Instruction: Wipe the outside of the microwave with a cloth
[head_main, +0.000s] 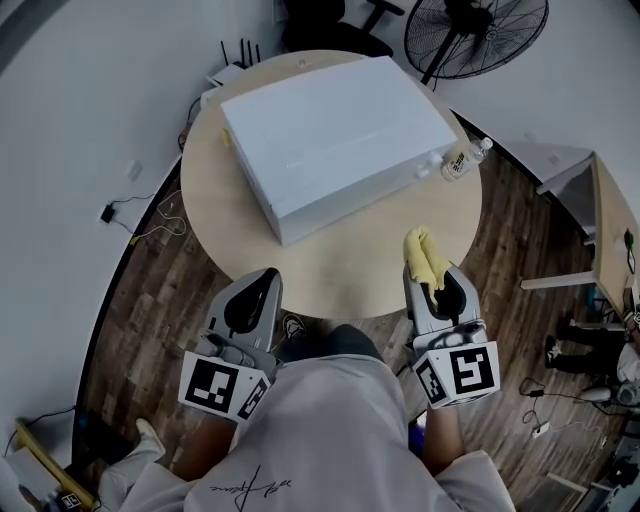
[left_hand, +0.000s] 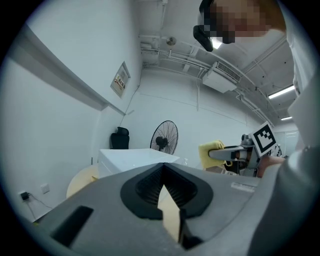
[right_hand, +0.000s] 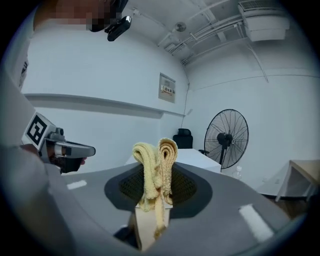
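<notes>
The white microwave (head_main: 335, 140) lies on the far half of a round beige table (head_main: 360, 265), and shows as a white box in the left gripper view (left_hand: 132, 157). A folded yellow cloth (head_main: 422, 258) sticks up from my right gripper (head_main: 432, 278), whose jaws are shut on it (right_hand: 156, 170). This gripper hovers at the table's near right edge, short of the microwave. My left gripper (head_main: 256, 288) is at the near left edge, shut and empty (left_hand: 162, 185). Each gripper sees the other from the side: the right gripper (left_hand: 235, 154) and the left gripper (right_hand: 65, 149).
A clear bottle (head_main: 462, 160) stands at the microwave's right corner. A large floor fan (head_main: 478, 35) and a dark chair (head_main: 330, 25) are behind the table. A wooden side table (head_main: 610, 235) is at right. Cables (head_main: 150, 215) lie on the floor left.
</notes>
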